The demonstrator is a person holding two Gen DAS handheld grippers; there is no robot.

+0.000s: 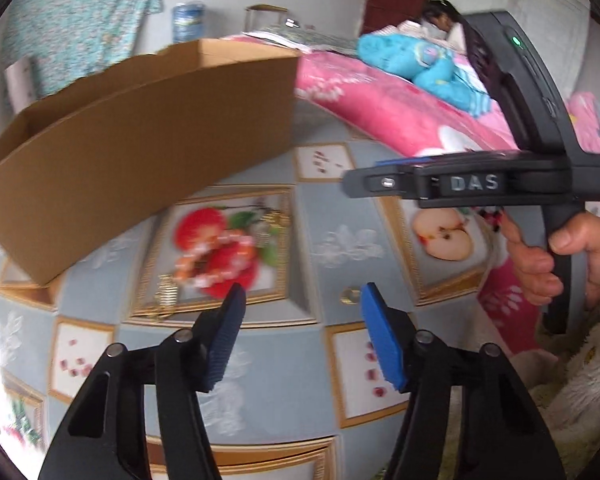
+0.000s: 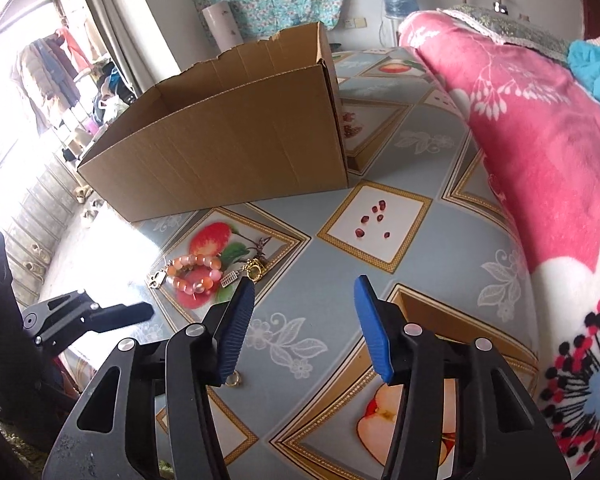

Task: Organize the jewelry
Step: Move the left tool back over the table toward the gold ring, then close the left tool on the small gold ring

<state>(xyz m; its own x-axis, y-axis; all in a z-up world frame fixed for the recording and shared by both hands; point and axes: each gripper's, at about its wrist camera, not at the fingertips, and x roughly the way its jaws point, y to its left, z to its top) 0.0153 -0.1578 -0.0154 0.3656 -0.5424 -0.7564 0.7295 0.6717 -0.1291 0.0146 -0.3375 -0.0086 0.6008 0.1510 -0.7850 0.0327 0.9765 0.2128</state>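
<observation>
An orange and pink bead bracelet (image 1: 216,256) (image 2: 196,276) lies on the fruit-patterned tablecloth (image 1: 332,208) (image 2: 320,292) with gold charms (image 1: 166,296) (image 2: 255,270) beside it. A small gold ring (image 1: 350,295) (image 2: 233,379) lies apart, nearer the edge. My left gripper (image 1: 304,336) (image 2: 148,312) hovers open over the cloth, nothing between its blue pads; the ring lies just beyond its right fingertip. My right gripper (image 2: 304,328) (image 1: 356,182) is open too, empty, with the ring peeking out beside its left finger. An open cardboard box (image 1: 140,152) (image 2: 228,152) stands behind the jewelry.
A pink flowered blanket (image 2: 540,160) (image 1: 400,108) piles up along the right side. A hand (image 1: 560,256) grips the right tool's handle. A blue plush toy (image 1: 420,60) lies on the blanket. Clothes racks and a bright window are far left in the right wrist view.
</observation>
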